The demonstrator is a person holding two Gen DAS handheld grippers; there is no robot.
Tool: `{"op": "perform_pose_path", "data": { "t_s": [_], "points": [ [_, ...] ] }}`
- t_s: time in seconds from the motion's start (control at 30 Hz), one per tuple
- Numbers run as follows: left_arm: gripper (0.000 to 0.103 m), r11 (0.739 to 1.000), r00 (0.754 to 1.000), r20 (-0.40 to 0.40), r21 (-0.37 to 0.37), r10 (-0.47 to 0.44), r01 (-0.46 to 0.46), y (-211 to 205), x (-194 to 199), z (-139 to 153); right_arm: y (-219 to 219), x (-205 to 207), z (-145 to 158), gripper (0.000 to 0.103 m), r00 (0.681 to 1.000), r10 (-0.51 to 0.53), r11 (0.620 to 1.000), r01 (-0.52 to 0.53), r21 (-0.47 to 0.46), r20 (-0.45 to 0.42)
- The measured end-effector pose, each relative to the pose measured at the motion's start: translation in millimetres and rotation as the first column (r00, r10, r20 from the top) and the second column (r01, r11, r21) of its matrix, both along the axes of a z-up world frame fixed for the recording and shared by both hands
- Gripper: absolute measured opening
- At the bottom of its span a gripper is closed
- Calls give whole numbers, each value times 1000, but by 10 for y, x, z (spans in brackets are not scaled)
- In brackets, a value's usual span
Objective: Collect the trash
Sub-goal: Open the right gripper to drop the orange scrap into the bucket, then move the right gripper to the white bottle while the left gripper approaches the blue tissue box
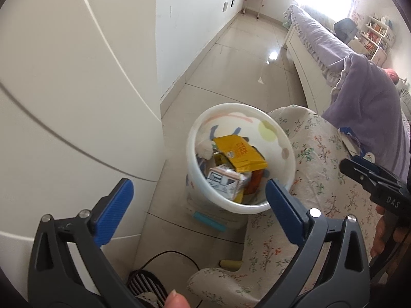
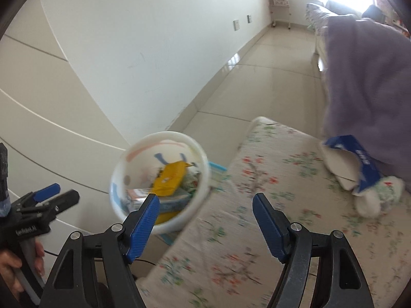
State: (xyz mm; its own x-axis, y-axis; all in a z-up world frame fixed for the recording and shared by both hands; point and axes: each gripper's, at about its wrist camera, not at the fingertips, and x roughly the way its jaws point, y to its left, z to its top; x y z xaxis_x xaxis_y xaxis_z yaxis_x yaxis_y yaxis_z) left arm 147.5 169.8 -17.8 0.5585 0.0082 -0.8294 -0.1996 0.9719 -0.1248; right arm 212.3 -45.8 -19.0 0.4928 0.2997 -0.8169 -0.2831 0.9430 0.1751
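Right gripper [image 2: 205,220] jaws apart, empty, over floral bed [image 2: 257,231]. White bin [image 2: 120,164] left of bed; yellow packet [image 2: 170,178] inside. Blue-white wrapper [image 2: 359,161], possibly torn, far right on bed.

The bin [image 1: 240,159] stands on the floor [image 1: 239,59], between the cabinet [image 1: 77,102] on its left and the floral cushion [image 1: 321,159] on its right. A packet [image 1: 241,154] lies in the bin atop a carton [image 1: 226,179]. On the cushion's far end lie a torn box [image 2: 352,164] and a blanket [image 2: 372,82] behind it
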Motion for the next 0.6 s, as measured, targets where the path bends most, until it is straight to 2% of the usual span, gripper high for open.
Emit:
{"op": "perform_pose_path", "data": {
  "t_s": [0.47, 0.6],
  "points": [
    [102, 997, 997, 18, -15, -78, 78, -506, 75, 88, -1133, -192, 94, 76, 982, -188, 982, 188, -35, 3],
    [102, 992, 991, 34, 20, -128, 127, -727, 162, 113, -1452, -186, 51, 77, 969, -247, 967, 246, -60, -3]
  ]
}}
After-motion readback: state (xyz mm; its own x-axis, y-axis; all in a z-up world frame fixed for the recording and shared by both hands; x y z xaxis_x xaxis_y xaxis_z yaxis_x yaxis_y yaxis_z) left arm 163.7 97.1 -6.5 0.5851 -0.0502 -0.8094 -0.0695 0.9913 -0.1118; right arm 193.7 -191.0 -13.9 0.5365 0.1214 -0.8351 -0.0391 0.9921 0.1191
